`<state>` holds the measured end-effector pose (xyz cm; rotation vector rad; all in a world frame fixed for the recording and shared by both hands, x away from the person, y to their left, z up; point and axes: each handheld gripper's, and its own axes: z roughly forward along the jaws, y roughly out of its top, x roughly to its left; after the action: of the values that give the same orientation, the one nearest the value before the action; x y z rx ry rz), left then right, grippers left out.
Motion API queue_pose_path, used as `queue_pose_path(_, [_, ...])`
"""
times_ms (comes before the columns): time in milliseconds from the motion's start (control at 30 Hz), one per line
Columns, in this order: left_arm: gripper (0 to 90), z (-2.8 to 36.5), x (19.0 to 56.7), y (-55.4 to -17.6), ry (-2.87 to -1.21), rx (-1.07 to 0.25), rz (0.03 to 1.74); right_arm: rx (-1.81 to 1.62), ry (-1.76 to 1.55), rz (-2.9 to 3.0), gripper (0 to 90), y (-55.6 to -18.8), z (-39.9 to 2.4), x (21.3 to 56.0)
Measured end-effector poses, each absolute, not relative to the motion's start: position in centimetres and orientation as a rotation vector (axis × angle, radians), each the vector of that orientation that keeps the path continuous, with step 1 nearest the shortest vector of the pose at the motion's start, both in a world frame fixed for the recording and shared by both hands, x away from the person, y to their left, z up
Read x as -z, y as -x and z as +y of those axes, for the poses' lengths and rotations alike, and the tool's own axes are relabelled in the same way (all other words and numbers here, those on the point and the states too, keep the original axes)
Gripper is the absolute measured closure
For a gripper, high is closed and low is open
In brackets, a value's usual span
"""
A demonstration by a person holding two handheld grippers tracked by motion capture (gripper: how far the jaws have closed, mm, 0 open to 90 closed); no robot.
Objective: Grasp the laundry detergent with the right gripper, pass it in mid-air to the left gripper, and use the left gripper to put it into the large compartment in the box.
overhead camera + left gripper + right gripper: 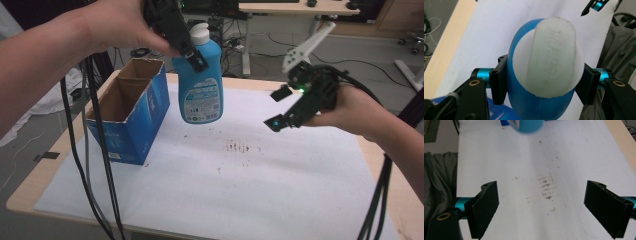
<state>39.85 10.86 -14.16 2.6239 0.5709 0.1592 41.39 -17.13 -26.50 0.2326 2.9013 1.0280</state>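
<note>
bottle [201, 85]: smooth blue plastic, a bit shiny, with a paper label
cap [549, 57]: white plastic, matt, with raised letters on the flat top
box [131, 115]: cardboard, blue and a bit shiny outside, brown and rough inside, torn top edges
sheet [240, 185]: white paper, matt, with small brown stains
table [30, 187]: light wood, smooth
left gripper [544, 86]: black matt plastic jaws, shiny blue metal parts
right gripper [549, 207]: black matt jaws, blue metal parts

Light wooden table [30, 192]; white sheet [250, 190] spread over it, brown-stained; open blue cardboard box [131, 112] standing at left.
</note>
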Motion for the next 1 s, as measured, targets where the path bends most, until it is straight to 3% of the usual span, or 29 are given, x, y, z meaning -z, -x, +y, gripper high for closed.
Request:
queue_pose_path(600, [37.7,19.3,10.4,-38.6,-2.507,-0.319,0.887,-0.902,-0.434,2.927,12.2,-42.9,-22.7,28.6])
queue_pose_path(1000, [37.8,23.3,9.9,-37.6,-2.452,-0.395,1.048,-0.927,-0.537,2.896,12.2,-43.8,-24.6,28.9])
